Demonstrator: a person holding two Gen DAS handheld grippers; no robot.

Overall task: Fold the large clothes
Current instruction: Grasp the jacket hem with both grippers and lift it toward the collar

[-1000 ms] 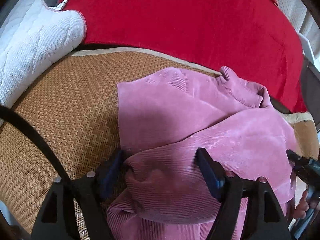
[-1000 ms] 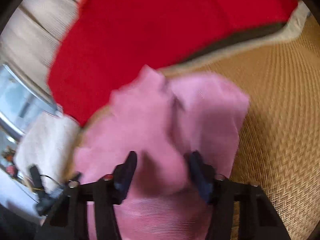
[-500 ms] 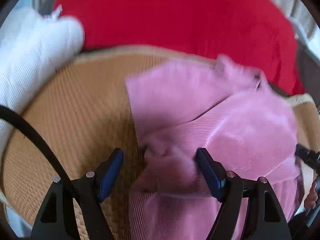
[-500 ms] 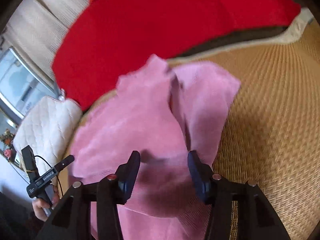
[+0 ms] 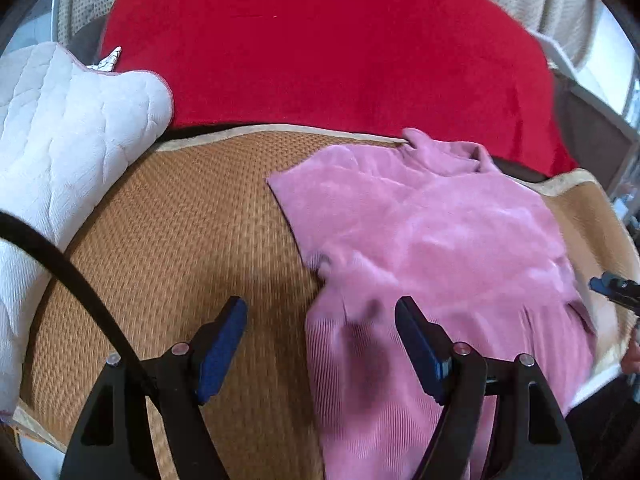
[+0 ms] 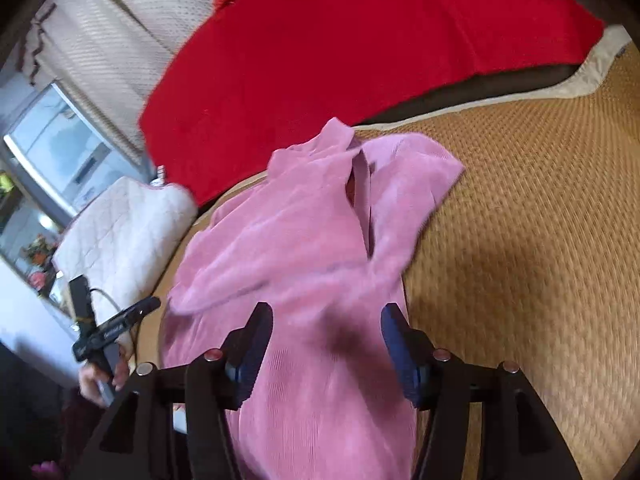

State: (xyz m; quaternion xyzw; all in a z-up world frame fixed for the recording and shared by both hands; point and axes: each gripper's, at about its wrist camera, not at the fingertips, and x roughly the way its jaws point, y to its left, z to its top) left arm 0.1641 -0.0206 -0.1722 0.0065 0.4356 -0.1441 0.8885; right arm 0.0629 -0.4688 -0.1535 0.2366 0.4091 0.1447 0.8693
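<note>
Pink ribbed garment (image 5: 432, 240) lay on the woven straw mat (image 5: 180, 240), collar toward the red blanket (image 5: 320, 48) behind the mat, white quilted cushion (image 5: 60, 128) at the mat's left edge, beside the blanket.

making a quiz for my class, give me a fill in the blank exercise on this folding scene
1. The pink ribbed corduroy garment lies on a woven straw mat whose colour is ____.
2. Behind the mat spreads a large plush blanket coloured ____.
3. The left gripper has jaws that stand ____, gripping no cloth.
4. The quilted pillow near the mat's edge is ____ in colour.

Missing words: tan; red; open; white
</note>
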